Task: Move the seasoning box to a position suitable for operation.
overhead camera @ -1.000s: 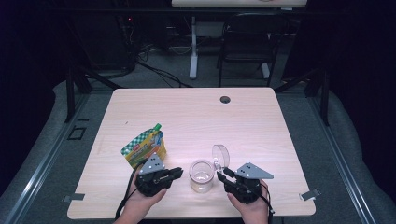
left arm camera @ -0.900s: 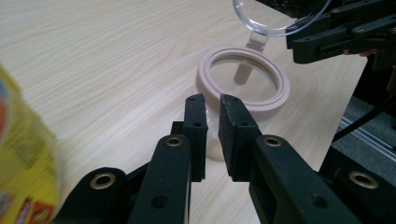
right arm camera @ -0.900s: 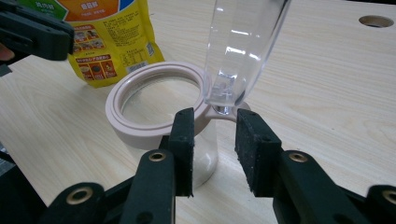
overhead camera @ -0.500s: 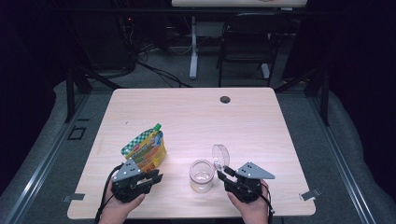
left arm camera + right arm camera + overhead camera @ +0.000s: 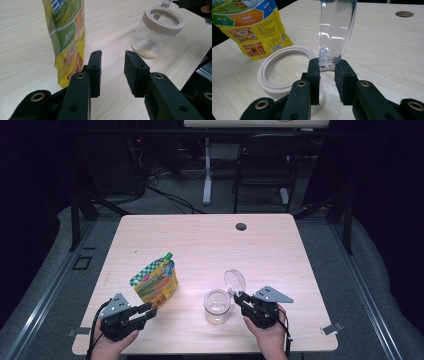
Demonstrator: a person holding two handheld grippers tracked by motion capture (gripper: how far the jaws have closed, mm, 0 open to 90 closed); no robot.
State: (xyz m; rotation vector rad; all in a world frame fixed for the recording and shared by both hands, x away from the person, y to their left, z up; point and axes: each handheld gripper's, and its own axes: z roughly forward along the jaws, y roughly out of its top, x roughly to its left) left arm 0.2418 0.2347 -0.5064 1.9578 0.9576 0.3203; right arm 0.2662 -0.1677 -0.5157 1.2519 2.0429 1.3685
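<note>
Two tongs work the near edge of the surface [image 5: 200,240]. The left tongs [image 5: 145,310] are spread and empty, just beside the standing food pouch [image 5: 156,281], probably ready to take it. Further right stands the open jar [image 5: 217,306]. The right tongs [image 5: 239,298] pinch its clear flip lid [image 5: 335,30], likely steadying the jar for filling.
</note>
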